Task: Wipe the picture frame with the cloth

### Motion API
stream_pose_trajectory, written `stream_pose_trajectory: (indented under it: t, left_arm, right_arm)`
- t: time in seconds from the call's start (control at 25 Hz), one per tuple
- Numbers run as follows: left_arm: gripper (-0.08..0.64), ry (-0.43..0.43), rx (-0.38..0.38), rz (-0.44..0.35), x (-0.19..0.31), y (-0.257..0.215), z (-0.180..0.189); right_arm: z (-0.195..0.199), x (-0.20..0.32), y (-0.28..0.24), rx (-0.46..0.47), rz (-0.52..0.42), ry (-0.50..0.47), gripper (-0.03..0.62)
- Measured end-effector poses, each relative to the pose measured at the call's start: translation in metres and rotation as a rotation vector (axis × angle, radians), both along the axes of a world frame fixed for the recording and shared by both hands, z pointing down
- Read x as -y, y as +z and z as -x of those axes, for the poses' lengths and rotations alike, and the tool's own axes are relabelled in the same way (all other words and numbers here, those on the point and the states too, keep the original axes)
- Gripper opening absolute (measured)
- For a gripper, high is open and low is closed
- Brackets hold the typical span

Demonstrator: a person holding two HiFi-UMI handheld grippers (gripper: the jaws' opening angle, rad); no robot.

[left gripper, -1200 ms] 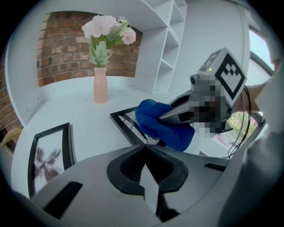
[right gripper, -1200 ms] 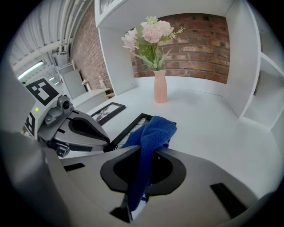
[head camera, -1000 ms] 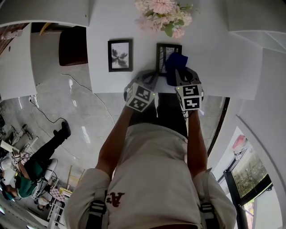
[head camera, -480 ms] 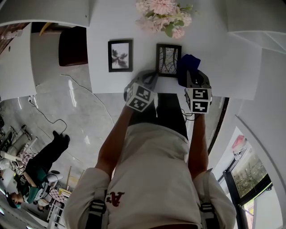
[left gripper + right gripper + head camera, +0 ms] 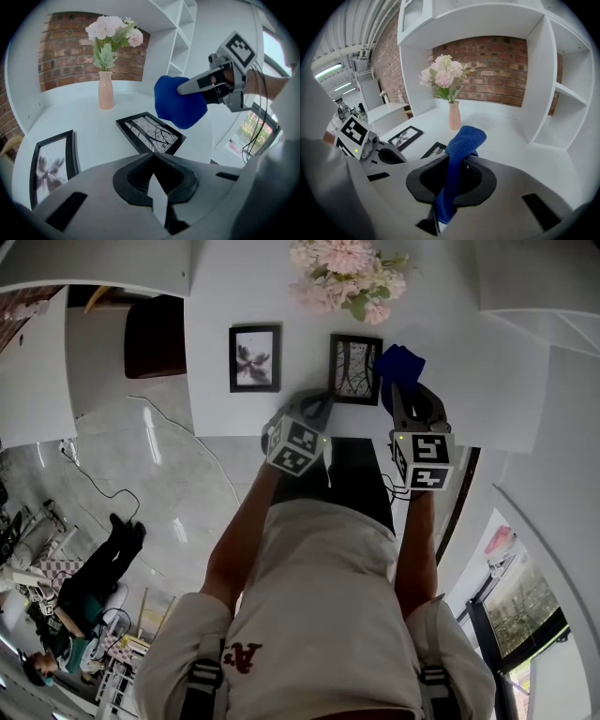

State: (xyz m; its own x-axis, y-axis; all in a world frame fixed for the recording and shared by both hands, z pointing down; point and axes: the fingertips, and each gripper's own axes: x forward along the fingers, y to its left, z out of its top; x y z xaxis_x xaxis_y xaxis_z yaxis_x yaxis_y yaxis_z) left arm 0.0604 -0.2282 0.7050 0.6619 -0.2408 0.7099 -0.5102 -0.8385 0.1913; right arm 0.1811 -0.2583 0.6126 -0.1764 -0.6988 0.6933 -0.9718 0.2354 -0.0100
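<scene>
- head view: white table (image 5: 469, 352) with picture frame (image 5: 355, 368) lying flat near its front edge. black border, branch print.
- just in front of the flowers (image 5: 347, 277), a little to the right of table centre.
- right gripper (image 5: 401, 390): clamped shut on blue cloth (image 5: 400, 365).
- right gripper view: cloth pinched between the jaws, top flopping forward over the tips, lower end hanging down behind.
- cloth held at the frame's right edge. from left gripper view, looks raised off the glass, not touching.
- left gripper (image 5: 317, 407): jaws closed together, nothing in them.
- parked at the frame's near left corner, over the table edge. can't tell whether touching the frame.
- second frame (image 5: 254, 357), flower print, flat on the table off to the left, apart from both grippers.
- pink vase (image 5: 454, 116) standing upright behind the frames, brick wall (image 5: 497, 70) at the back of the shelving.
- bottom left of head view: another person (image 5: 66, 615) on the grey floor, well away from the table.
</scene>
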Motion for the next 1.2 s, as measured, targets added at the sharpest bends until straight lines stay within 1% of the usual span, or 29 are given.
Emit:
stream_pose_trajectory:
  t: [0.2,0.6,0.88,1.2]
  left_arm:
    - [0.002,-0.005,-0.003,0.001,0.0,0.0,-0.001]
    - [0.002,-0.011,-0.011,0.006,0.0,-0.001,0.0]
    - [0.001,-0.01,-0.012,0.01,0.0,-0.001,0.0]
    - [0.002,-0.011,-0.013,0.017,0.0,-0.001,0.0]
  right_arm:
    - [0.025,0.017,-0.01,0.019,-0.036,-0.067,0.028]
    - [0.072,0.032,-0.01,0.075,-0.039,-0.156,0.028]
    - [0.093,0.045,-0.002,0.139,-0.045,-0.164,0.028]
    - [0.102,0.05,0.03,0.189,-0.002,-0.15,0.028]
